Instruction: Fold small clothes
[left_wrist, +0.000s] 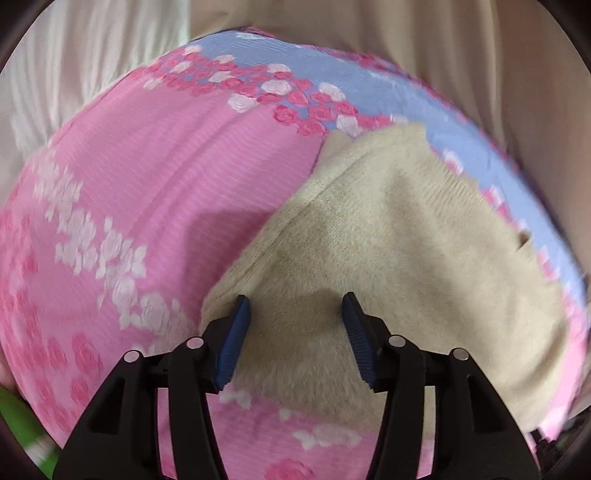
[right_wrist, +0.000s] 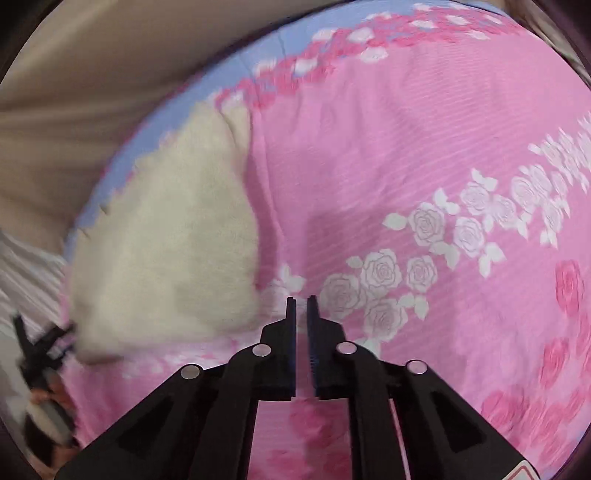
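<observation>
A small cream fuzzy knit garment (left_wrist: 388, 236) lies on a pink and blue rose-print bedspread (left_wrist: 155, 173). My left gripper (left_wrist: 295, 306) is open, its blue-padded fingers (left_wrist: 236, 339) hovering over the garment's near edge, holding nothing. In the right wrist view the garment (right_wrist: 162, 236) lies at the left on the bedspread (right_wrist: 406, 147). My right gripper (right_wrist: 302, 306) is shut and empty, over bare bedspread just right of the garment. The left gripper (right_wrist: 37, 354) shows blurred at the far left edge.
Beige fabric (left_wrist: 480, 74) and white pleated cloth (left_wrist: 74, 74) lie beyond the bedspread's far edge. A green object (left_wrist: 18, 417) sits at the lower left corner. White rose prints (right_wrist: 461, 229) cross the bedspread to the right.
</observation>
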